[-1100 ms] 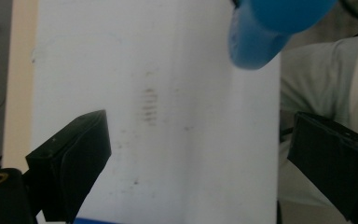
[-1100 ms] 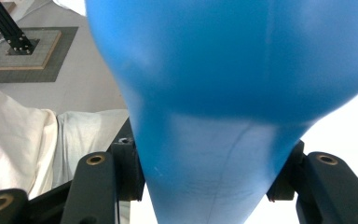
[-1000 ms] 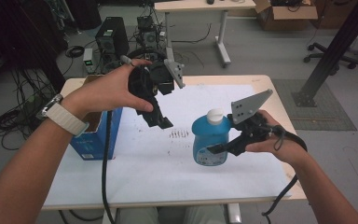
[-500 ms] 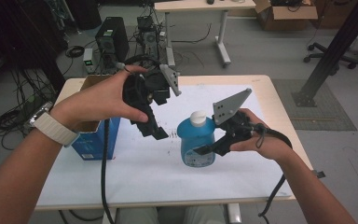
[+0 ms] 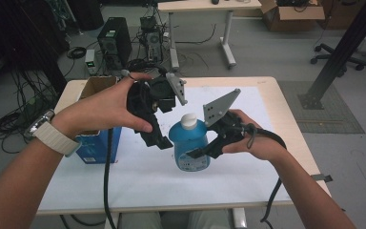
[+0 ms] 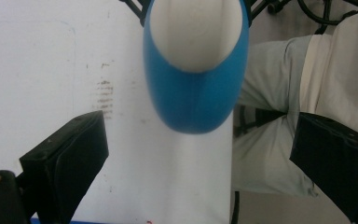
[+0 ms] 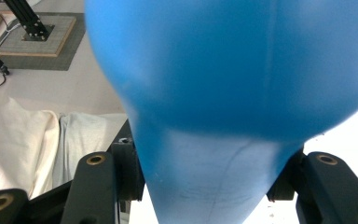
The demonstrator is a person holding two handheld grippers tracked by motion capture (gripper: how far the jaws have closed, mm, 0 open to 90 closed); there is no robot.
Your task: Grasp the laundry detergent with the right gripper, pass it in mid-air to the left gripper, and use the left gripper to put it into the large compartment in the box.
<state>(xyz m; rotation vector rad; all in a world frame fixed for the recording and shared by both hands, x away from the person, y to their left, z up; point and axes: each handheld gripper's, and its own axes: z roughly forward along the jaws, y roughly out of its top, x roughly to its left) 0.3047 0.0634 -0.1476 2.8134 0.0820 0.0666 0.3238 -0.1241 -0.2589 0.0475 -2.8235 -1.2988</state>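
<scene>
Clamped on the blue bottle [image 5: 191,145], the right gripper [image 5: 208,149] pinches its lower body from the right side; in the right gripper view the black jaws press against both flanks of the blue plastic. Just left of the bottle, the left gripper [image 5: 158,139] hangs with its jaws spread wide and nothing between them, the white cap [image 6: 195,29] showing ahead of it in the left gripper view. Over the white-covered table [image 5: 138,176], the bottle sits near the middle, upright in the high view. A blue cardboard box [image 5: 96,143] stands at the left edge.
</scene>
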